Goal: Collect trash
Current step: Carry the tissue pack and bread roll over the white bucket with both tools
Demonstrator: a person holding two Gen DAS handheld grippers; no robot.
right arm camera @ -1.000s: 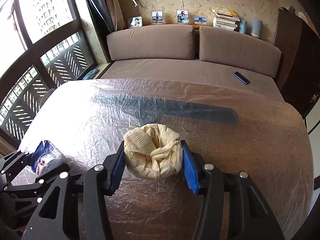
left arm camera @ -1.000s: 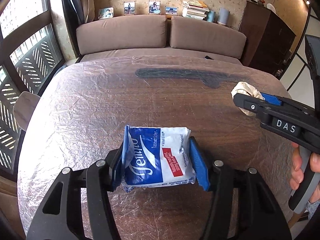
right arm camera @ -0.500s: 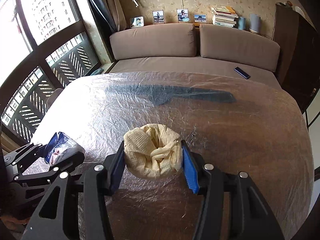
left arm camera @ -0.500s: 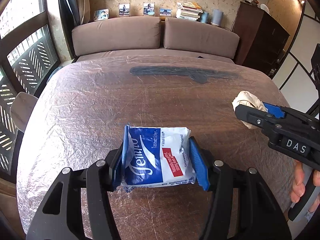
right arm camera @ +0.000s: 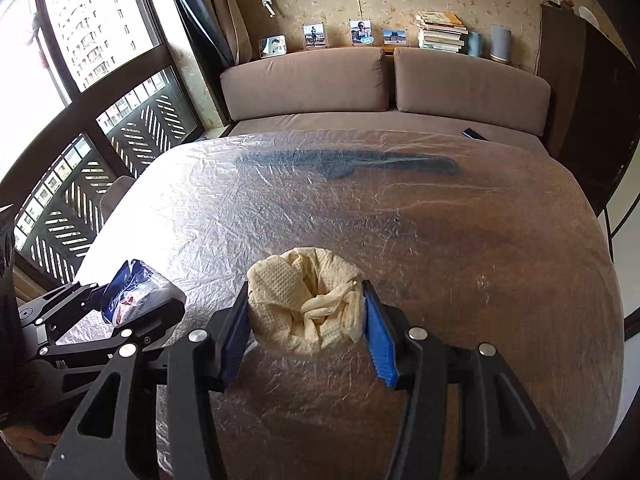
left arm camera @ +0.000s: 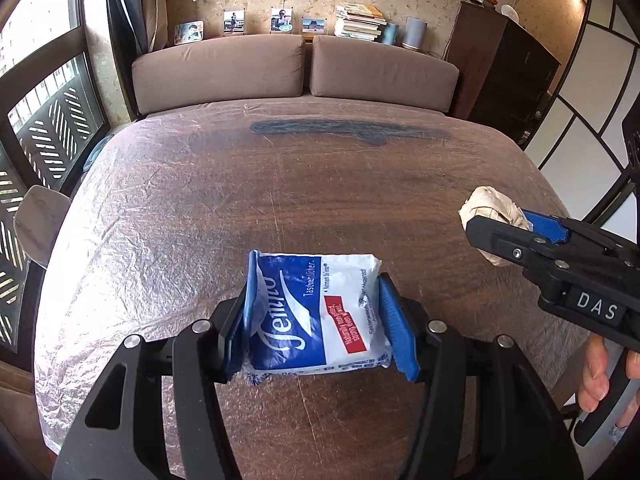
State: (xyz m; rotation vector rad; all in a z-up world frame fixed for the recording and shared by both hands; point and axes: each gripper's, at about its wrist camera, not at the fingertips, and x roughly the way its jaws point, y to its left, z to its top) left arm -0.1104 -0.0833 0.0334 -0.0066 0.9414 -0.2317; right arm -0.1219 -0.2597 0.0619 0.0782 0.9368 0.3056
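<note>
My left gripper (left arm camera: 316, 320) is shut on a blue and white tissue pack (left arm camera: 316, 312) and holds it above the table's near part. The pack also shows in the right wrist view (right arm camera: 136, 294), low on the left. My right gripper (right arm camera: 306, 312) is shut on a crumpled cream paper towel (right arm camera: 308, 304) and holds it over the table. In the left wrist view the towel (left arm camera: 490, 210) and the right gripper (left arm camera: 516, 232) show at the right edge, level with the pack.
The brown wooden table (left arm camera: 320, 184) is covered in crinkled clear plastic film. A brown sofa (left arm camera: 296, 68) stands behind it, with a dark remote (right arm camera: 474, 135) on its seat. A dark cabinet (left arm camera: 504, 76) stands at the right, a window (right arm camera: 80, 100) at the left.
Both grippers have risen and drawn back from the sofa with their loads still held. The grips have not changed.
</note>
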